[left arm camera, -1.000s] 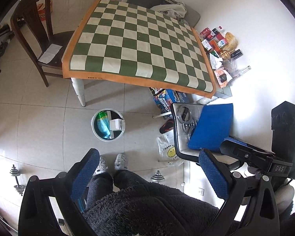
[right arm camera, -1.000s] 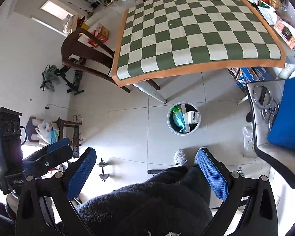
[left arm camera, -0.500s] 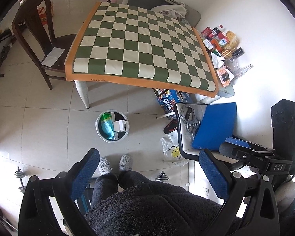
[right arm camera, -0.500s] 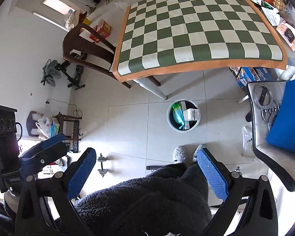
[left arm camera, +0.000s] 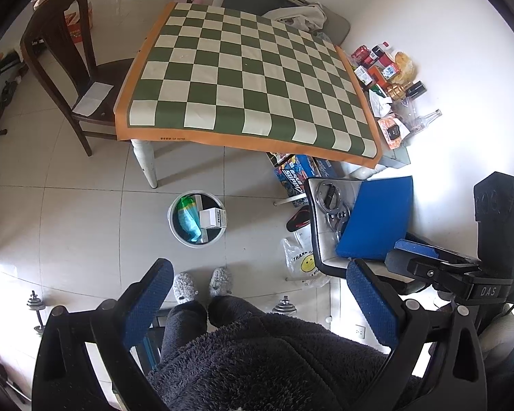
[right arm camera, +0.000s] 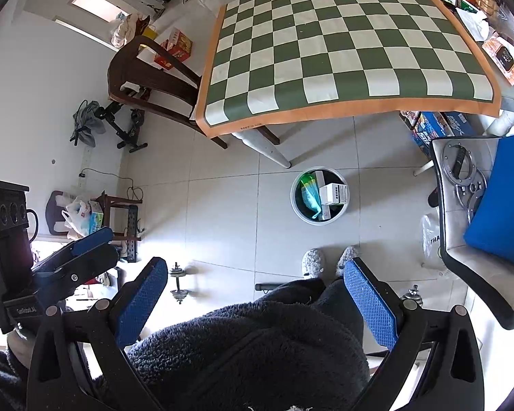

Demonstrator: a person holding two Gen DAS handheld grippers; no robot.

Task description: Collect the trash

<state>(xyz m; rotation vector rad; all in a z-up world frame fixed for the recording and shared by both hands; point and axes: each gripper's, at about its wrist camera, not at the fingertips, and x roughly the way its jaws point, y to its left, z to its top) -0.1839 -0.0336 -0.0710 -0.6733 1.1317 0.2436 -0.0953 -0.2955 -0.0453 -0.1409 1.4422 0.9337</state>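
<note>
A white round trash bin (left arm camera: 173, 205) stands on the tiled floor by the table leg. It holds a green bag (left arm camera: 187, 219) and a white box (left arm camera: 213, 218). My left gripper (left arm camera: 258, 266) hangs open and empty above the person's dark fleece lap, well short of the bin. The right wrist view shows the same bin (right arm camera: 295, 202) ahead of my right gripper (right arm camera: 254, 263), which is open with nothing between its blue pads. Each gripper also shows at the edge of the other's view. The green-checked tablecloth (left arm camera: 250, 78) has nothing on it.
A dark wooden chair (left arm camera: 61, 58) stands left of the table. A seat with a blue cushion (left arm camera: 377, 219) and metal discs is on the right. A smiley plastic bag (left arm camera: 303, 263), small dumbbells (right arm camera: 178, 282), boxes under the table and packaged goods (left arm camera: 383, 72) by the wall surround it.
Both cameras have drifted a little, so the table sits slightly lower in the left view. Both grippers stay open and empty. The bin's contents have not moved.
</note>
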